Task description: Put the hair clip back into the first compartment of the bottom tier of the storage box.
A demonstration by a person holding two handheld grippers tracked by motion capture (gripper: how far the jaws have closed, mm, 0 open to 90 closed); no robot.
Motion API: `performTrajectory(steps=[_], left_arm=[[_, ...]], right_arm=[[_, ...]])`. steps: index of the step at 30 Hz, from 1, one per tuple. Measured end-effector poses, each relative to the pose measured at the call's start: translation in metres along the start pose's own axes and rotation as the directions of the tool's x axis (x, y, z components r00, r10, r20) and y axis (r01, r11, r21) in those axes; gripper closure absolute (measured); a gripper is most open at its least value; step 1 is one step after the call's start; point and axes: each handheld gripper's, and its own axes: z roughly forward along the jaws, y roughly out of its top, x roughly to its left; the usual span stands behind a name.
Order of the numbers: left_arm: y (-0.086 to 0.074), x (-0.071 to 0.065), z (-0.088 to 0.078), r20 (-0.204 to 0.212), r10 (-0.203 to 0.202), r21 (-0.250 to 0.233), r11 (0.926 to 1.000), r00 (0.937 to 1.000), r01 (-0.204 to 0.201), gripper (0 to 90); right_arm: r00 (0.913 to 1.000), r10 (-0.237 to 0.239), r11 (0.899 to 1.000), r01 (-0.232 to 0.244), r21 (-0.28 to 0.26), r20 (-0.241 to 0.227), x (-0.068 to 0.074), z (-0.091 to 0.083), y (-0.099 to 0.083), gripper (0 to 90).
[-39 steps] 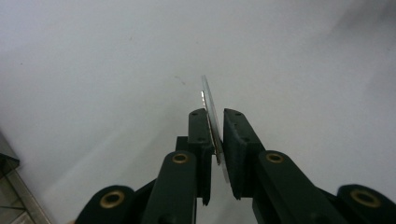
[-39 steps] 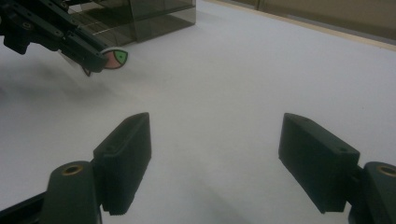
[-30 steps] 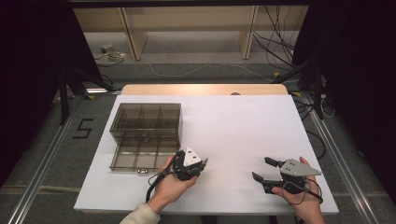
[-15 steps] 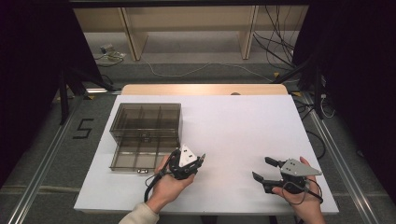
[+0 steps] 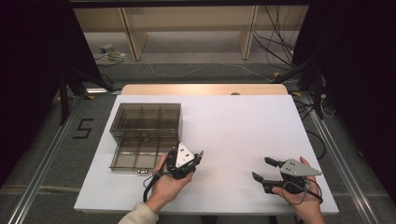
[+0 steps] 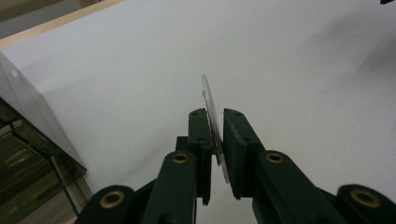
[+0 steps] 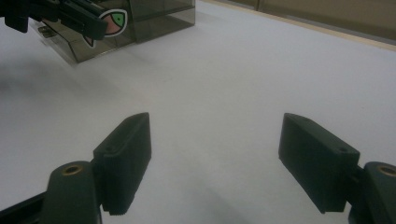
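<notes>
I've got the left gripper [image 6: 214, 140] pinching a thin clear tile [image 6: 211, 112] edge-on between its pads, jaws pressed nearly together on it with only the sliver of plastic separating them. In the left gripper view the tile stands on edge, its long axis running away from the jaws and out over the white table [image 6: 289, 60], the free end poking past the fingertips and leaning a little to the left. A faint reddish line runs along its near edge. From the right gripper view I can see the flat face of that same tile: it carries a fish picture with a green eye, and it sits in the far gripper's jaws just in front of the smoky brown compartment box [image 7: 154, 14]. In the high view the left gripper [image 5: 198, 156] is held low above the table just beside the box's [image 5: 144, 123] near right corner, the jaws aimed toward the right and slightly away from me; the tile itself is too small to make out there. My right gripper [image 7: 215, 154] is spread wide with nothing between the pads, just bare table under them. In the high view it [image 5: 262, 169] hovers near the front right of the table, well apart from the left one, jaws pointing left.
</notes>
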Motion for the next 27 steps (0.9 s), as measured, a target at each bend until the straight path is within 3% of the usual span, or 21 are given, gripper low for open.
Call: performTrajectory(steps=[27], left_arm=[[-0.003,0.016,-0.016,-0.052,-0.026,-0.022,0.9994,0.9983,0.025,81.5]], right_arm=[[1.0,-0.003,1.0,0.003,0.0,0.0,0.0,-0.001,0.0,25.9]])
